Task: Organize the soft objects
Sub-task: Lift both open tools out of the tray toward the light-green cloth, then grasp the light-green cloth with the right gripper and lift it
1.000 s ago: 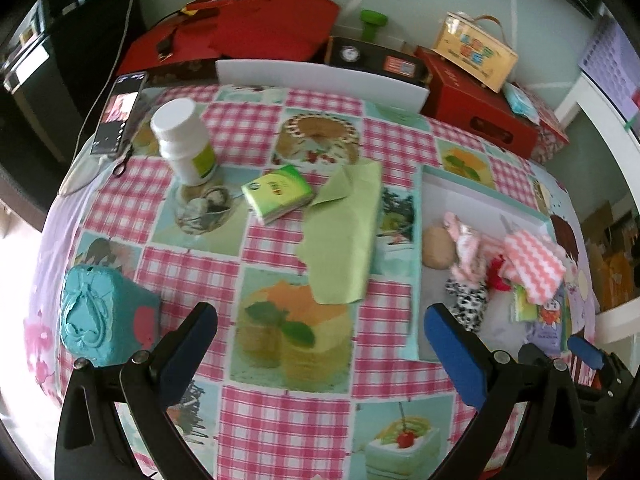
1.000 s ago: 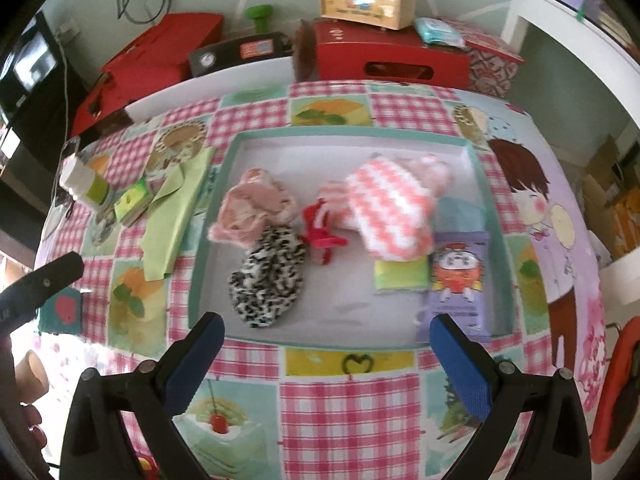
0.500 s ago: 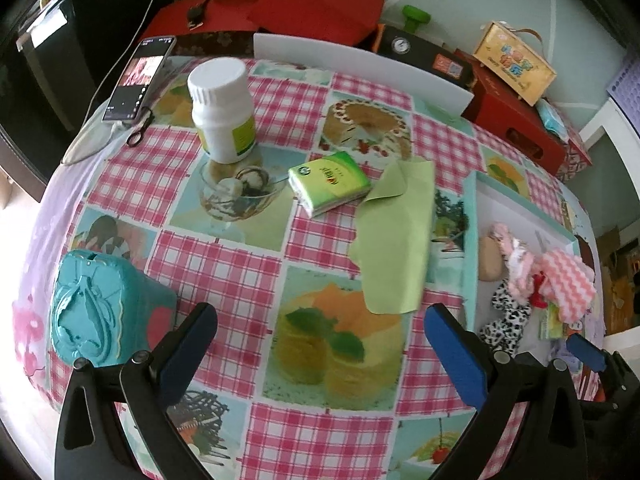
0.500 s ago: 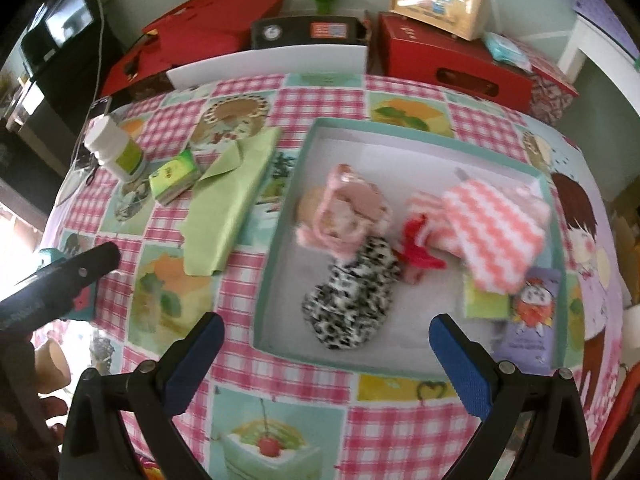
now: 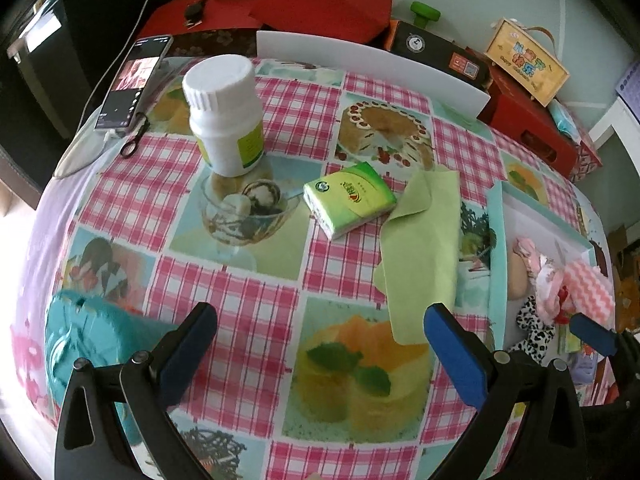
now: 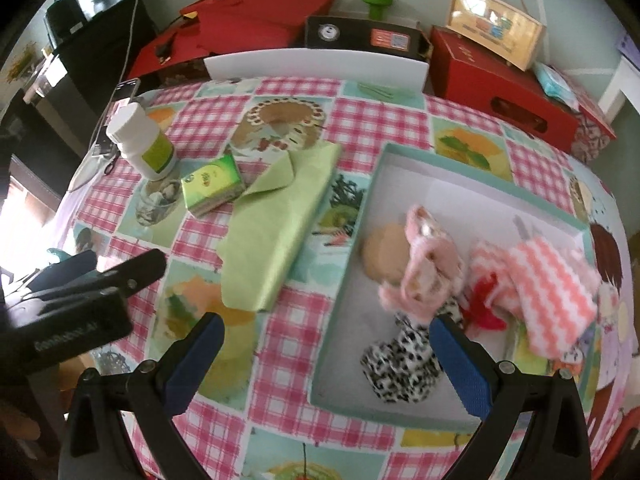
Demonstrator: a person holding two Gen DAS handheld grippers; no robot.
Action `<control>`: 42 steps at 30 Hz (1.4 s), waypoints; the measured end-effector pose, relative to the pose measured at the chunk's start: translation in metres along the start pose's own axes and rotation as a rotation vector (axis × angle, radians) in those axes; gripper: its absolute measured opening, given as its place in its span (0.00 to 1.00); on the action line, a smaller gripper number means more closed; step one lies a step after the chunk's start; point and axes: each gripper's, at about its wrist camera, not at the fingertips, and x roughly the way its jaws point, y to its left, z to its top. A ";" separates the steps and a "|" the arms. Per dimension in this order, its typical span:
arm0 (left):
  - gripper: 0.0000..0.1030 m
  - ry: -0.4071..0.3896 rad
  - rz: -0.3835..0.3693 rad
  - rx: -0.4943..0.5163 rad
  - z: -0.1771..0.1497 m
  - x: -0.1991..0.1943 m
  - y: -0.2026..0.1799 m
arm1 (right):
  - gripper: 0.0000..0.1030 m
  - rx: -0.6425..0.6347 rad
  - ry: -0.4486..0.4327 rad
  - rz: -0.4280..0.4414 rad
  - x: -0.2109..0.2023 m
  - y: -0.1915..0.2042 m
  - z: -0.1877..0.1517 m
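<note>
A folded green cloth (image 5: 424, 248) lies on the checked tablecloth, left of a teal-rimmed tray (image 6: 384, 152); it also shows in the right wrist view (image 6: 276, 216). A green tissue pack (image 5: 348, 198) lies just left of the cloth. The tray holds a pink-and-white knitted piece (image 6: 548, 276), a pink fluffy item (image 6: 424, 264), a leopard-print item (image 6: 404, 356) and a red bit (image 6: 484, 304). My left gripper (image 5: 320, 344) is open and empty above the table, near the cloth's front end. My right gripper (image 6: 326, 348) is open and empty over the tray's left rim.
A white bottle (image 5: 226, 114) stands at the back left beside a glass bowl (image 5: 244, 208). A teal box (image 5: 84, 344) sits at the front left. A phone (image 5: 132, 80), red boxes (image 6: 500, 84) and a white board (image 6: 316, 66) line the far edge.
Both grippers have shifted left and forward: the cloth, tissue pack and bottle are now larger and more central, and the tray has slid to the right. Both stay open.
</note>
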 end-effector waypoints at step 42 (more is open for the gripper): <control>1.00 0.110 0.030 -0.039 0.036 0.054 0.018 | 0.91 -0.113 0.087 0.026 0.092 0.047 0.041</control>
